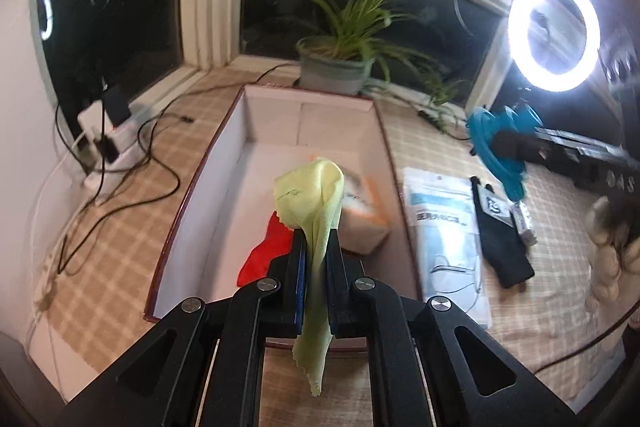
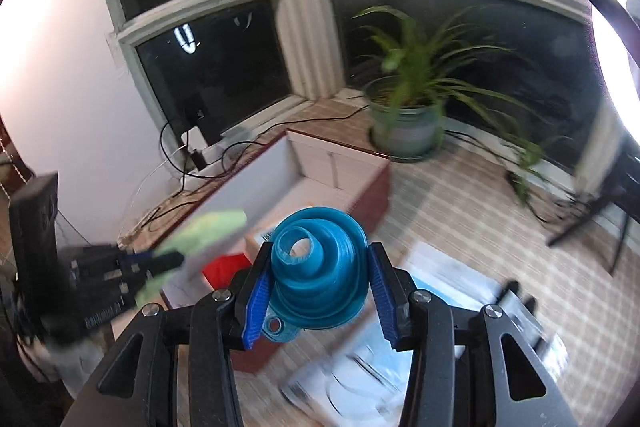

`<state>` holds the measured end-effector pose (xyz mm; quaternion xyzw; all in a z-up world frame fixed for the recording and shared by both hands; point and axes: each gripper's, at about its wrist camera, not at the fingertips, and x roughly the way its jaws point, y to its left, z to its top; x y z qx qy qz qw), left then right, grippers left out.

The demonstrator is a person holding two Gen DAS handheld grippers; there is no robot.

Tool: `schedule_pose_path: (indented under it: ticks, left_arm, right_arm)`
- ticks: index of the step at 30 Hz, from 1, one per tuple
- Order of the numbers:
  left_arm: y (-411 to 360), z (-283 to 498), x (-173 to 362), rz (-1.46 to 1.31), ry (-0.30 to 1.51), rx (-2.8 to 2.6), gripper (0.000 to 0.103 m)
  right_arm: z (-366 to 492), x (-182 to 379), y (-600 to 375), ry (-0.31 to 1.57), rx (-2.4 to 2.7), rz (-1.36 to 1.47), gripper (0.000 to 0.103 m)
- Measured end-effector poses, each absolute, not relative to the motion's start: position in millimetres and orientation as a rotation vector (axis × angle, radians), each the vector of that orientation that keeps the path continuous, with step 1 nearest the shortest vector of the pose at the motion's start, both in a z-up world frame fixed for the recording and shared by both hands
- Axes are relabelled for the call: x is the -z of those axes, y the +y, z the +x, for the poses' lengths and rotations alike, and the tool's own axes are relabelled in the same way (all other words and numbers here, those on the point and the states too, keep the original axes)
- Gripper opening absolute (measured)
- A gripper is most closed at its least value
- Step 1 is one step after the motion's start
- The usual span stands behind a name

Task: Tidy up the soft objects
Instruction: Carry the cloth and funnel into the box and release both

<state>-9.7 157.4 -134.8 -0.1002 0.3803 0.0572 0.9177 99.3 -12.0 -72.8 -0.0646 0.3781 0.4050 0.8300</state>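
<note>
My left gripper (image 1: pixel 316 247) is shut on a pale green cloth (image 1: pixel 316 199) and holds it above the near end of an open white-lined box (image 1: pixel 216 151). A red cloth (image 1: pixel 268 247) and a white-and-orange soft pack (image 1: pixel 360 211) lie inside the box. My right gripper (image 2: pixel 318 267) is shut on a blue collapsible silicone funnel (image 2: pixel 320 275), held in the air right of the box (image 2: pixel 256 187); it also shows in the left wrist view (image 1: pixel 500 143). The left gripper with the green cloth (image 2: pixel 208 227) appears at the left of the right wrist view.
A bag of face masks (image 1: pixel 444 227) and a black sock (image 1: pixel 500 243) lie on the checked tablecloth right of the box. A potted plant (image 1: pixel 340 59) stands behind the box. Cables and a power strip (image 1: pixel 100 139) lie at the left. A ring light (image 1: pixel 554 31) shines at the right.
</note>
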Motion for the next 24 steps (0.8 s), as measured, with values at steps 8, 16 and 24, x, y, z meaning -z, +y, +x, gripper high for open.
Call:
schedule_pose_path:
  ticks: [8,16,24]
  left_arm:
    - [167.8,4.4,149.4,-0.221,0.823,-0.132,0.011]
    - [173.9,7.1,143.2,-0.238,0.802,-0.146,0.054]
    - [180.9,1.1,139.1,-0.272,0.786,-0.166,0.054]
  right_arm:
    - [134.6,99.8,66.5,0.902,-0.889,-0.234,0.042]
    - [161.3,118.8,94.9,0.98,-0.9,-0.226,0.051]
    - [159.4,114.5,93.4,0.957,-0.909,-0.192,0.068]
